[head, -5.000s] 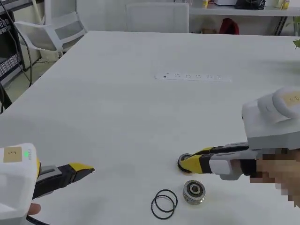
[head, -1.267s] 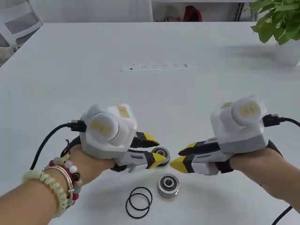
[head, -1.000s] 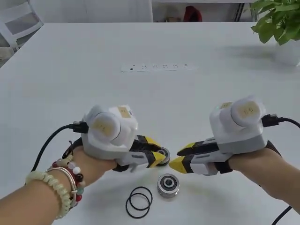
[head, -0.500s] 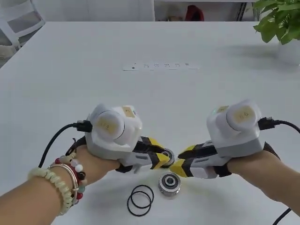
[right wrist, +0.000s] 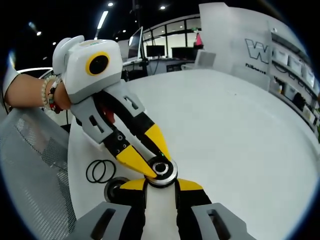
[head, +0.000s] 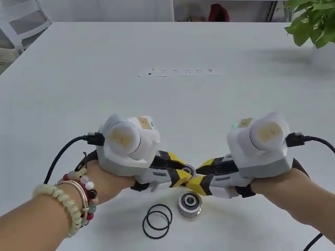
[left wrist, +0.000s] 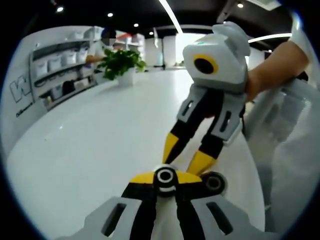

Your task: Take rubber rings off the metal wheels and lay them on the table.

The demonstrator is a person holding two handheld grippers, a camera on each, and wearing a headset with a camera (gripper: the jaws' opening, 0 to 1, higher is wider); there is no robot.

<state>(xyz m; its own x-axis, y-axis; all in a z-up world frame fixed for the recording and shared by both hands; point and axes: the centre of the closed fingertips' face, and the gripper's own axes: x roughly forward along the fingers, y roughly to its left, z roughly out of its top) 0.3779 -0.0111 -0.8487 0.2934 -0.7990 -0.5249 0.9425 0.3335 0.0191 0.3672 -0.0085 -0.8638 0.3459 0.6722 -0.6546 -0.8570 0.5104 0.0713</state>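
White table (head: 104, 78) on my feed; left gripper (head: 184, 175) is clenched on a metal wheel (head: 188, 170), held just beyond the loose wheel (head: 189, 203), and two rubber rings (head: 157, 221) lie just left of that loose wheel; right gripper (head: 194, 180) has jaws parted at the held rim, biting or not I cannot tell; I judge its ring thin, stretchy, snug on slick steel, so pinch the outer edge

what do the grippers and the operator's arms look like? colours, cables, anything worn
Left gripper and right gripper match: rounded white-and-grey bodies, black jaws with yellow tips, a tan label on top. A black cable plugs into the left one, another into the right. The left wrist wears bead bracelets, pale green plus mixed red and white. Forearms bare, no sleeves.
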